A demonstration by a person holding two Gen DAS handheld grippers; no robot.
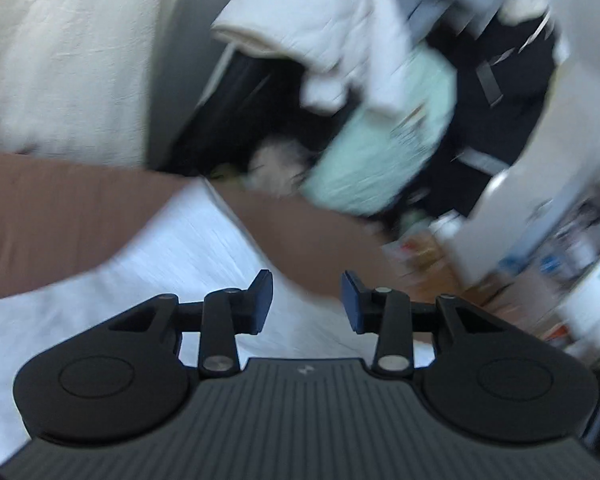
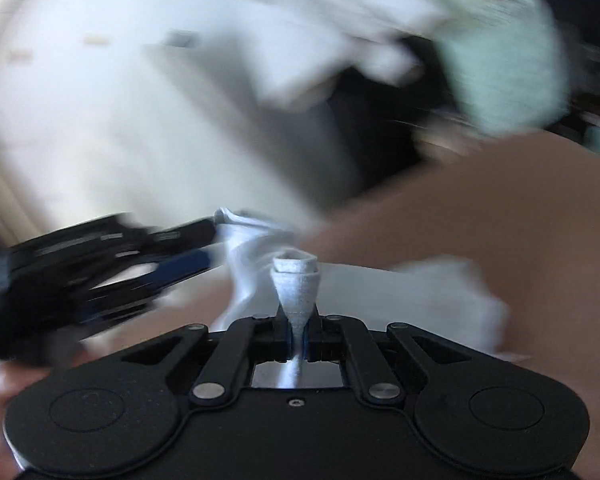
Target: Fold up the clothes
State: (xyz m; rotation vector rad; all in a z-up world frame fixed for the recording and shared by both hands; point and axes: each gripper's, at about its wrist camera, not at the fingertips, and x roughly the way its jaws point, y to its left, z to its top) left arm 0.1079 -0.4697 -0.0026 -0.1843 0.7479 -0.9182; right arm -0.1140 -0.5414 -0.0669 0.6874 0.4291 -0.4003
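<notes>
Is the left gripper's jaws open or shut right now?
Open. The left gripper shows a clear gap between its blue pads, nothing between them; white cloth lies below.

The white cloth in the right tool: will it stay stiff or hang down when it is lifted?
Probably floppy: the white cloth bunches into a narrow pleat where the right tool pinches it. It looks thin and light, so the free part lying on the brown surface would likely drape. The pinched fold seems secure, though motion blur limits certainty.
</notes>
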